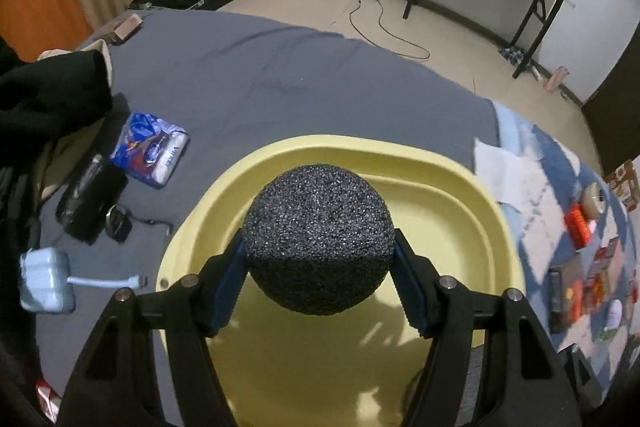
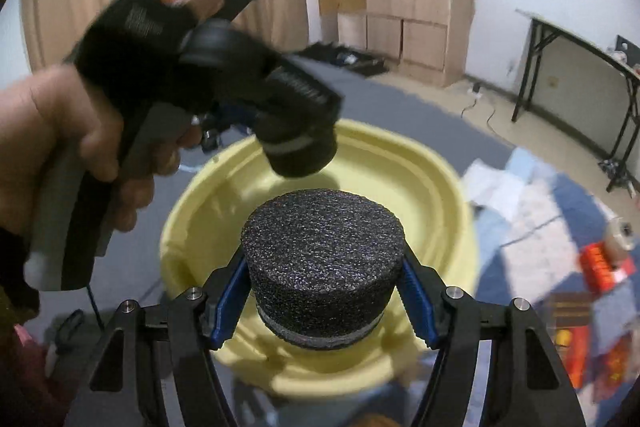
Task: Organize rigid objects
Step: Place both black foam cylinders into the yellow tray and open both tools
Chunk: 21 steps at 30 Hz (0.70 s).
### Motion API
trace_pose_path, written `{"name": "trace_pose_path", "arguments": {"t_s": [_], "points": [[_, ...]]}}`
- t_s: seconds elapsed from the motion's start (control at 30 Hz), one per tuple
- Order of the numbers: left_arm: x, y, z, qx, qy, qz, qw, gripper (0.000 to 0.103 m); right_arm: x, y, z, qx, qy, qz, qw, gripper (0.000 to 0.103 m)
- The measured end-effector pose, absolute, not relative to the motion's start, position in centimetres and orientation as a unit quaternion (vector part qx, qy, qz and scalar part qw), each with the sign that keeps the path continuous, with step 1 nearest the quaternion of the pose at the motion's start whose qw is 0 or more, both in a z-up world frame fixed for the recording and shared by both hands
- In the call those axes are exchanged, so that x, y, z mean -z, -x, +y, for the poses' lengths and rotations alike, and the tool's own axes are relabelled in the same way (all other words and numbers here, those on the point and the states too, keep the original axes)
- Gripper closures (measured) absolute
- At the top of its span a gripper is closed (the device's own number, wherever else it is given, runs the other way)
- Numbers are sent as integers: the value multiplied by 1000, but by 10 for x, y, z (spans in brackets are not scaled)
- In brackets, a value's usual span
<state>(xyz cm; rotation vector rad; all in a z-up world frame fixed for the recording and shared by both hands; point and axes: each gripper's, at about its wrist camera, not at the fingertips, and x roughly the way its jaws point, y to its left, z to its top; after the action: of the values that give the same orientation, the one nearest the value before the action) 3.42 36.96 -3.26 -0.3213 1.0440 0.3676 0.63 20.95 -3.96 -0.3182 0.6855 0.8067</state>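
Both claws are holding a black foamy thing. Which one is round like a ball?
The left claw holds the foam ball, rounded all over. The foam piece in the right claw is a cylinder, flat on top with a grey band.

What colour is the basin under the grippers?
Pale yellow basin, plain, no pattern. It shows best in the left wrist view.

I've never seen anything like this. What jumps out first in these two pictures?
A dark foam ball fills the middle of the left view, pinched between the left tongs over a yellow tub on a grey bed. In the right view, the right tongs clamp a similar dark foam puck above the same tub. A hand at the left of that view holds the other tool, carrying its foam piece.
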Motion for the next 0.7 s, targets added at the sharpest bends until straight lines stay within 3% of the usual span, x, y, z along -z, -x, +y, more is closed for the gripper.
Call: {"name": "trace_pose_path", "arguments": {"t_s": [0.27, 0.33, 0.37, 0.4, 0.7], "points": [[68, -34, 382, -173, 175, 507, 826, 32, 81, -29, 263, -380, 190, 358, 831, 34], [66, -29, 380, -186, 173, 500, 828, 14, 84, -38, 269, -372, 195, 371, 828, 24], [62, -26, 380, -188, 179, 495, 829, 9, 84, -40, 270, -369, 193, 373, 829, 9], [52, -21, 378, -182, 191, 483, 835, 3, 79, -39, 268, -372, 184, 368, 832, 0], [-25, -24, 281, -110, 204, 468, 853, 0, -8, -19, 142, -281, 95, 316, 901, 0]]}}
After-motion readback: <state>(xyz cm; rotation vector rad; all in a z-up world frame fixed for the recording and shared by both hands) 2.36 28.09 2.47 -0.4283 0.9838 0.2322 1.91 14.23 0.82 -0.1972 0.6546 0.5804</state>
